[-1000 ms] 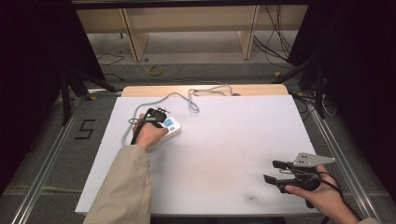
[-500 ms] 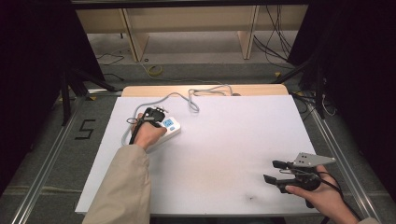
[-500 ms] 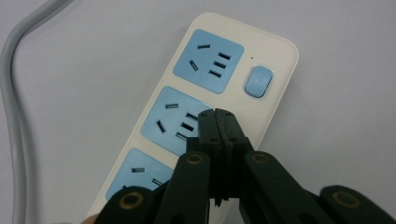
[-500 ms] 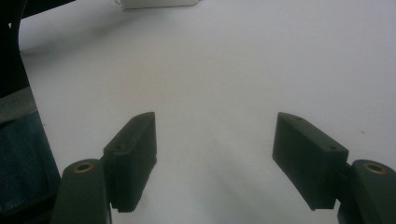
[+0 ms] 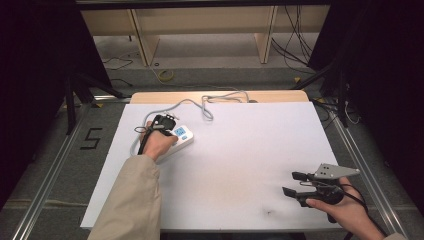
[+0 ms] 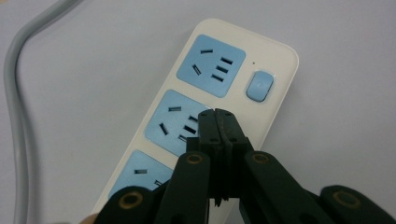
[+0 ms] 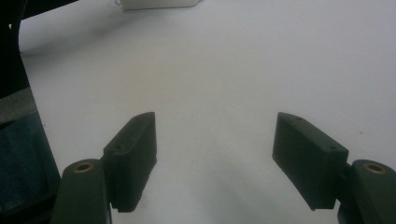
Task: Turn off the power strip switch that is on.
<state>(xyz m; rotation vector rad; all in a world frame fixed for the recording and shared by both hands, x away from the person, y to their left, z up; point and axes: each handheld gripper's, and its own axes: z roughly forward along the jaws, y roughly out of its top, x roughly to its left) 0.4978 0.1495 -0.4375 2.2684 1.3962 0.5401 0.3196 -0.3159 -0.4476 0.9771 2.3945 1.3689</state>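
A white power strip [image 5: 181, 137] with blue sockets lies on the left part of the white table [image 5: 250, 145], its grey cable [image 5: 195, 102] looping off toward the far edge. My left gripper [image 5: 162, 121] is over the strip, jaws shut with nothing between them. In the left gripper view its tips [image 6: 217, 116] hover above the middle socket of the power strip [image 6: 219, 88], near the blue switch [image 6: 259, 85]. My right gripper [image 5: 292, 183] rests low at the near right of the table, open and empty; the right gripper view has its jaws [image 7: 215, 158] wide apart over bare tabletop.
A wooden board edge [image 5: 220, 96] lies at the table's far side. Metal frame rails [image 5: 360, 160] run along both sides, with a floor mark "5" [image 5: 91, 138] at the left. Shelving and loose cables [image 5: 295, 35] stand beyond the table.
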